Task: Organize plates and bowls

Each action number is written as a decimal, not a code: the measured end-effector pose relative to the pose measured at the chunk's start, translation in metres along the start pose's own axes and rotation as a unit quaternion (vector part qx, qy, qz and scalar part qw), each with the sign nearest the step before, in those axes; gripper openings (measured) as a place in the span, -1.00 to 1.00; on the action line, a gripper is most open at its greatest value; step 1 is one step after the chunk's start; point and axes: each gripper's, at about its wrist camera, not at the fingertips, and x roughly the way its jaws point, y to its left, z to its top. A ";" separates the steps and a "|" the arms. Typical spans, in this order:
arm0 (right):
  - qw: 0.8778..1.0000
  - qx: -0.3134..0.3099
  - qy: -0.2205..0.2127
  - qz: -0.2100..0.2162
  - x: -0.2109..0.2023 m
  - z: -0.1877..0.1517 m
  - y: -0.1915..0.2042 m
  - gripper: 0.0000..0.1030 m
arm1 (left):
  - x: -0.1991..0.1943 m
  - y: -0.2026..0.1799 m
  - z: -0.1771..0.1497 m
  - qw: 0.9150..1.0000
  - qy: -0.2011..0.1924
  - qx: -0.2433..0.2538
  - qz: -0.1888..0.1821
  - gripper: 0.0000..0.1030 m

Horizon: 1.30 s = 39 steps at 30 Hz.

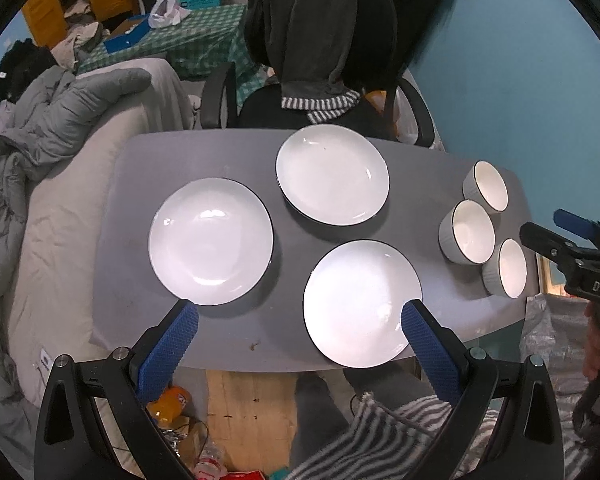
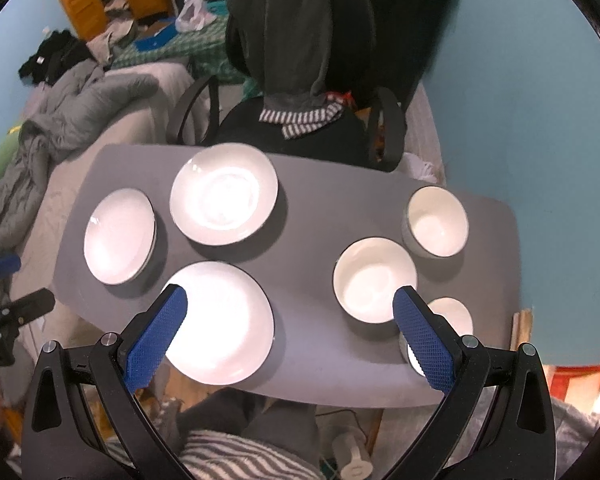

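Note:
Three white plates lie apart on the grey table (image 1: 228, 152): a left plate (image 1: 211, 241), a far plate (image 1: 332, 175) and a near plate (image 1: 362, 302). Three white bowls stand at the right: far bowl (image 1: 486, 185), middle bowl (image 1: 467, 232), near bowl (image 1: 507, 268). My left gripper (image 1: 300, 312) is open and empty, above the table's near edge. In the right wrist view the plates (image 2: 224, 194) (image 2: 120, 236) (image 2: 224, 322) and bowls (image 2: 436, 222) (image 2: 374, 280) (image 2: 450, 316) show too. My right gripper (image 2: 290, 300) is open and empty above the near edge.
A black office chair (image 1: 340, 40) draped with a grey hoodie stands behind the table. A bed with a grey jacket (image 1: 60, 120) lies to the left. The blue wall (image 1: 520, 80) is at the right. The floor below holds a bottle (image 1: 168, 400) and clutter.

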 end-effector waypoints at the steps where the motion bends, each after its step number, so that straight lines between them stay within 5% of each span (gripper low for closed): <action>1: 1.000 -0.003 0.004 0.002 0.006 0.000 0.000 0.98 | 0.004 0.002 -0.001 1.000 0.004 0.000 0.001 0.99; 15: 0.994 -0.058 0.074 0.047 0.088 -0.011 0.010 0.98 | 0.071 0.006 -0.019 0.997 0.042 0.050 0.031 0.99; 24: 0.989 -0.074 0.111 0.063 0.130 -0.024 0.021 0.97 | 0.117 0.007 -0.031 0.994 0.087 0.063 0.017 0.99; 30: 0.987 -0.077 0.128 0.065 0.154 -0.031 0.021 0.96 | 0.144 0.004 -0.039 0.991 0.088 0.094 0.047 0.99; 39: 0.985 -0.091 0.129 0.069 0.170 -0.038 0.025 0.93 | 0.177 0.018 -0.043 0.992 0.113 0.052 -0.015 0.96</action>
